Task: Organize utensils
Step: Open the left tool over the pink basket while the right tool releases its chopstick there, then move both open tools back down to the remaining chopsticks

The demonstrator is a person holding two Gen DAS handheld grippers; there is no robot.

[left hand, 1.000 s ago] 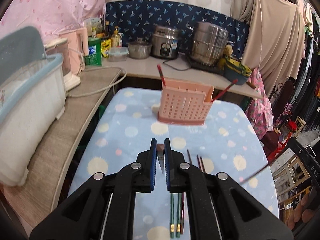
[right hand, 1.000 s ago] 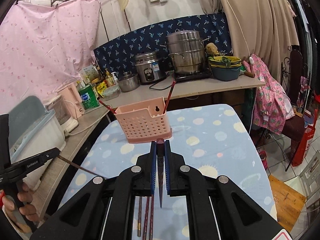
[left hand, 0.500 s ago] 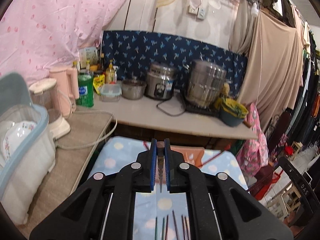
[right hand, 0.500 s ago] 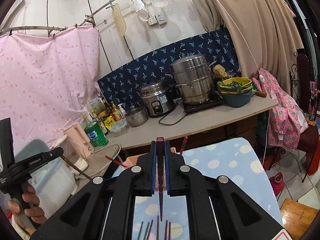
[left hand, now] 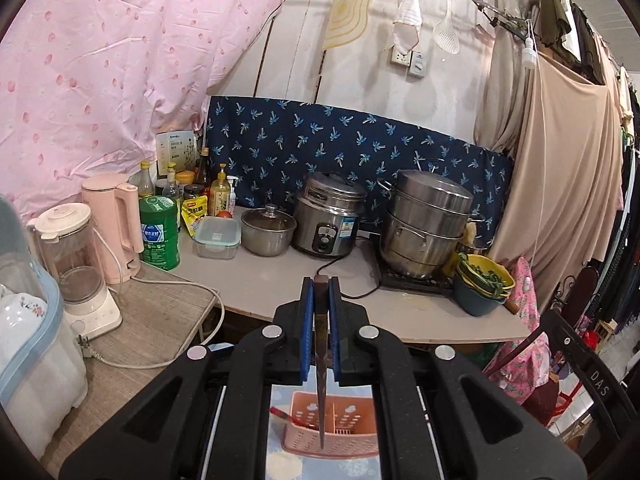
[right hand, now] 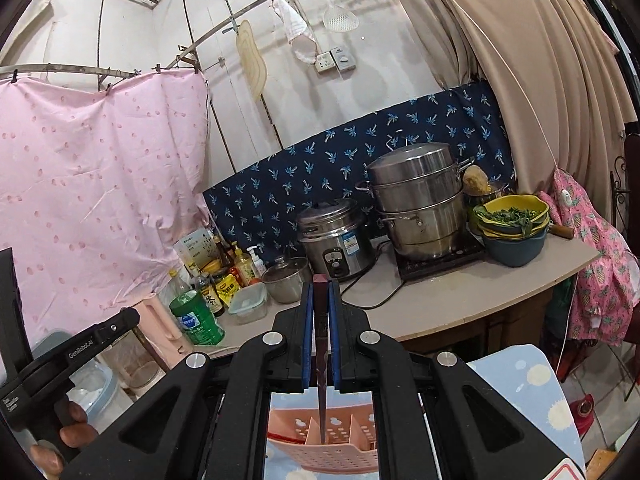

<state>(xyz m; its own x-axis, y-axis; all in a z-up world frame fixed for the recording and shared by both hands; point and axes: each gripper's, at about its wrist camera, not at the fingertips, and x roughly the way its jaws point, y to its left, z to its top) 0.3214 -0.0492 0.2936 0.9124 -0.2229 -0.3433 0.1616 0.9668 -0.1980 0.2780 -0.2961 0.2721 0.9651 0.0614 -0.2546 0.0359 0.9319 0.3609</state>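
My left gripper (left hand: 320, 292) is shut on a dark brown chopstick (left hand: 320, 364) that hangs tip down over the pink slotted utensil holder (left hand: 340, 436). A red chopstick (left hand: 285, 417) leans in the holder's left side. My right gripper (right hand: 319, 296) is shut on a dark red chopstick (right hand: 321, 380), tip down over the same pink holder (right hand: 336, 446), above a middle compartment. The other gripper's body (right hand: 68, 354) shows at the left in the right wrist view, held by a hand.
The holder stands on a blue spotted tablecloth (right hand: 520, 376). Behind is a counter (left hand: 288, 280) with a rice cooker (left hand: 328, 216), a steel steamer pot (left hand: 424, 224), a small pot (left hand: 266, 230), bottles, a pink kettle (left hand: 114, 224), a blender (left hand: 78, 268) and stacked bowls (left hand: 482, 284).
Both grippers have risen and tilted up with their chopsticks. The table and the loose chopsticks on it dropped out of view; the holder now sits right under both chopstick tips.
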